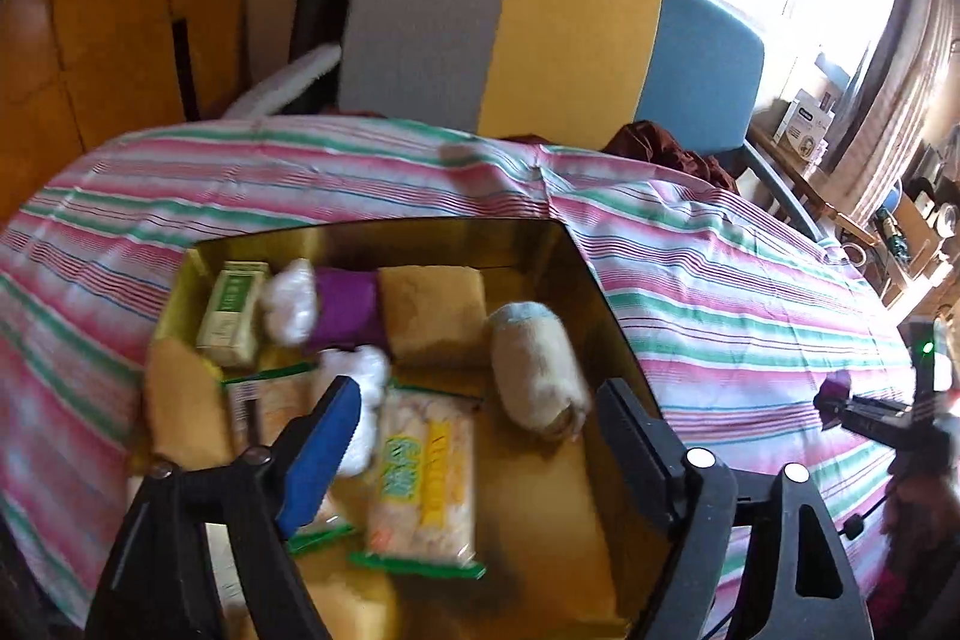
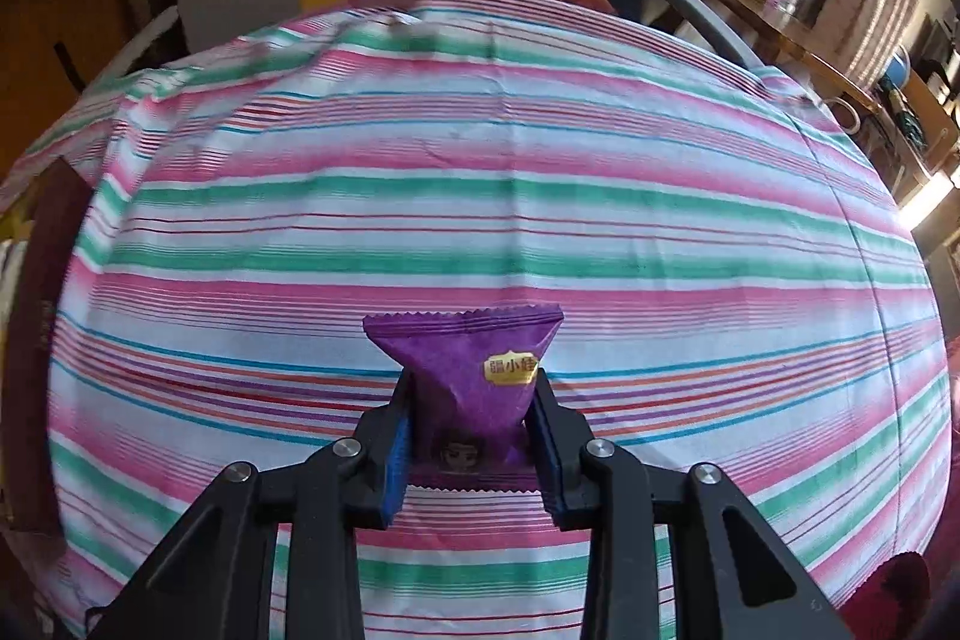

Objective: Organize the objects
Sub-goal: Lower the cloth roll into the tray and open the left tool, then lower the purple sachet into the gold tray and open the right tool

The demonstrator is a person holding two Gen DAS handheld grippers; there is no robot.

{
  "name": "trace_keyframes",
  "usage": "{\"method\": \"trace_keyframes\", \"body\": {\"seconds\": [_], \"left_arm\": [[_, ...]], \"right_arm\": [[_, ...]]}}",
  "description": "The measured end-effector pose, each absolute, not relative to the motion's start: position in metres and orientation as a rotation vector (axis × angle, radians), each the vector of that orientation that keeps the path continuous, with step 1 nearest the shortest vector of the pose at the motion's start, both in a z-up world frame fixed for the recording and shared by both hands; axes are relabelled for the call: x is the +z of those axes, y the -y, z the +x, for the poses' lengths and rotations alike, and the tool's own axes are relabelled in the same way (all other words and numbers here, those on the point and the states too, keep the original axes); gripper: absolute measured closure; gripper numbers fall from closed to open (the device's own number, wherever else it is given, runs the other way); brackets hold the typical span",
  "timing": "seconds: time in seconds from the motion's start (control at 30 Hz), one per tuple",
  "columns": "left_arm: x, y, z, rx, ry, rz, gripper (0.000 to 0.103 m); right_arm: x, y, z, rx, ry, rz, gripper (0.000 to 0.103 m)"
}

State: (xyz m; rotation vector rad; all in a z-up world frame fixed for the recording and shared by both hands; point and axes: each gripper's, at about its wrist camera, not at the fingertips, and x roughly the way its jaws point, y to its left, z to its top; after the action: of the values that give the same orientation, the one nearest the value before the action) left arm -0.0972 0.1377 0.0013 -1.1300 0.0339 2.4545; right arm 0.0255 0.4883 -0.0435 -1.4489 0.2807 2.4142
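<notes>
A gold box (image 1: 585, 274) sits on the striped cloth and holds several snacks: a green-and-cream carton (image 1: 231, 313), a purple packet (image 1: 348, 307), a yellow cake (image 1: 432, 307), a white roll (image 1: 537, 364) and a clear biscuit pack (image 1: 423, 484). My left gripper (image 1: 480, 436) is open and empty above the box's near half. My right gripper (image 2: 471, 436) is shut on a purple snack packet (image 2: 474, 370) and holds it above the cloth; it also shows at the right edge of the left wrist view (image 1: 840, 394).
A pink, green and white striped cloth (image 2: 480, 172) covers the table. A grey, yellow and blue chair back (image 1: 540, 34) stands behind it. A dark red cloth (image 1: 666, 151) lies on the chair. Shelves with boxes (image 1: 804, 130) stand at the right by the window.
</notes>
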Motion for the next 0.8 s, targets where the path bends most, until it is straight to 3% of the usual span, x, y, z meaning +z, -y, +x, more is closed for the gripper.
{"method": "trace_keyframes", "body": {"seconds": [0.1, 0.3, 0.6, 0.8], "left_arm": [[0.007, -0.119, -0.081, 2.504, -0.082, -1.095, 0.009], [0.015, -0.082, -0.059, 2.595, -0.094, -1.063, 0.001], [0.015, -0.045, -0.046, 2.697, -0.088, -1.086, 0.000], [0.013, -0.037, -0.040, 2.753, -0.108, -1.084, 0.000]], "right_arm": [[-0.018, -0.431, 0.015, 2.605, -0.238, -1.428, 0.069], [0.014, -0.300, -0.008, 2.935, -0.020, -1.439, 0.069], [-0.024, -0.214, -0.038, 2.903, 0.224, -1.635, 0.069], [-0.033, -0.215, -0.048, 2.840, 0.224, -1.655, 0.067]]}}
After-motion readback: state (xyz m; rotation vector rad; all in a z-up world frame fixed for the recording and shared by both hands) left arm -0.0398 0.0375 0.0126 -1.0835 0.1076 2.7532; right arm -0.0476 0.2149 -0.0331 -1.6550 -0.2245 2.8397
